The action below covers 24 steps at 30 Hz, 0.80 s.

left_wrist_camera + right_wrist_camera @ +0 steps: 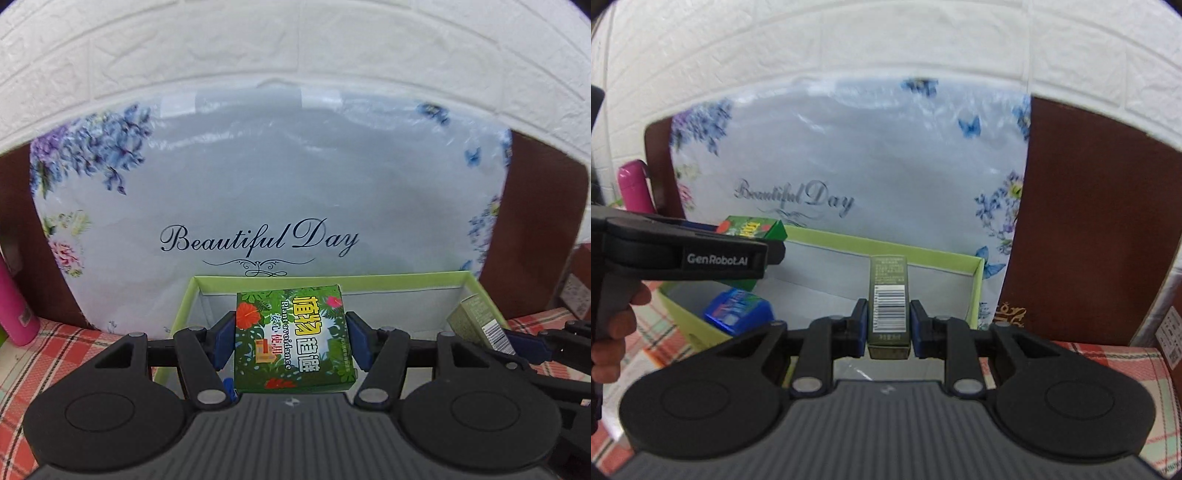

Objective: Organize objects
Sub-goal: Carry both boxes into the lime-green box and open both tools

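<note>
The flowered green box (293, 341) is gripped by the left fingers (225, 339) and the slim olive box (889, 306), lengthwise, by the right fingers (858, 325), both held above the open green tray (975, 291).

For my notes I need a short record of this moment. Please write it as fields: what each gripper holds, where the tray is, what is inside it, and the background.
left gripper: shut on the green floral box, held above the tray
right gripper: shut on the slim olive box, barcode side facing the camera
tray: light green rim, white inside, on the checked cloth
inside tray: blue packet near the left wall
background: floral bag printed "Beautiful Day", pink bottle at the left
</note>
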{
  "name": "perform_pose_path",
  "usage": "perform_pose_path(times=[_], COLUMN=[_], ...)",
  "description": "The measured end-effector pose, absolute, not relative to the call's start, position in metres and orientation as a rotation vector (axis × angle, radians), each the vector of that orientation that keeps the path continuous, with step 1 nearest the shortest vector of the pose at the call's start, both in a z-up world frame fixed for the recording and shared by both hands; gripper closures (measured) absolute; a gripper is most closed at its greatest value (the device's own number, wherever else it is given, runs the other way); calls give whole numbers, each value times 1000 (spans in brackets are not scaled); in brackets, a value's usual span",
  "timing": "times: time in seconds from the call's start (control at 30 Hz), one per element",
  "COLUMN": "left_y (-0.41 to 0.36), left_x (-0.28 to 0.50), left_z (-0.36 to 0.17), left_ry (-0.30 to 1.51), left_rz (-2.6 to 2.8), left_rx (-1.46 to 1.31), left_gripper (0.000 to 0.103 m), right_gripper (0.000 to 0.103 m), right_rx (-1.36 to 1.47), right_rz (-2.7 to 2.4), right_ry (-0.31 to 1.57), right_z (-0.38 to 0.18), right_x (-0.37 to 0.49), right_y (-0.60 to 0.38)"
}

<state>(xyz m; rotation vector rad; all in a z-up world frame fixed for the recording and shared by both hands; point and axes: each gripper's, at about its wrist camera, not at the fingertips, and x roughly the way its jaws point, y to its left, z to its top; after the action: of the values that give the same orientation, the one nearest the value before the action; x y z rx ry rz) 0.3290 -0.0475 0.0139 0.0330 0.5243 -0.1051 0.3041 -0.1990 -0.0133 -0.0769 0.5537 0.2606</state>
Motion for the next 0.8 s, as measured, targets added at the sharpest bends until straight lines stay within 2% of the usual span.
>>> perform_pose_path(times=[0.07,0.13,0.17,0.2,0.37,0.4,0.6,0.8], left_y=[-46,-46,-46,-47,-40,-38,-28,-38], left_x=[340,348,349,349,347,345,317,273], left_z=[7,2,-1,-3,-9,-8,9,26], left_ry=[528,543,540,532,542,541,524,497], left_rz=[-103,-87,-71,-64,-38,-34,-25,-16], left_rx=[23,33,44,55,72,63,57,135], left_gripper=[37,14,11,11,11,11,11,10], right_gripper=[80,79,66,48,14,10,0,0], right_rx=[-77,-73,-73,-74,-67,-68,-51,-40], right_rz=[264,278,281,277,315,309,295,302], right_ry=[571,585,579,574,506,492,441,383], right_z=[-24,-35,-39,-42,-43,-41,-21,5], right_x=[316,326,329,330,320,317,294,252], right_y=[-197,-196,-195,-195,-192,-192,-199,-207])
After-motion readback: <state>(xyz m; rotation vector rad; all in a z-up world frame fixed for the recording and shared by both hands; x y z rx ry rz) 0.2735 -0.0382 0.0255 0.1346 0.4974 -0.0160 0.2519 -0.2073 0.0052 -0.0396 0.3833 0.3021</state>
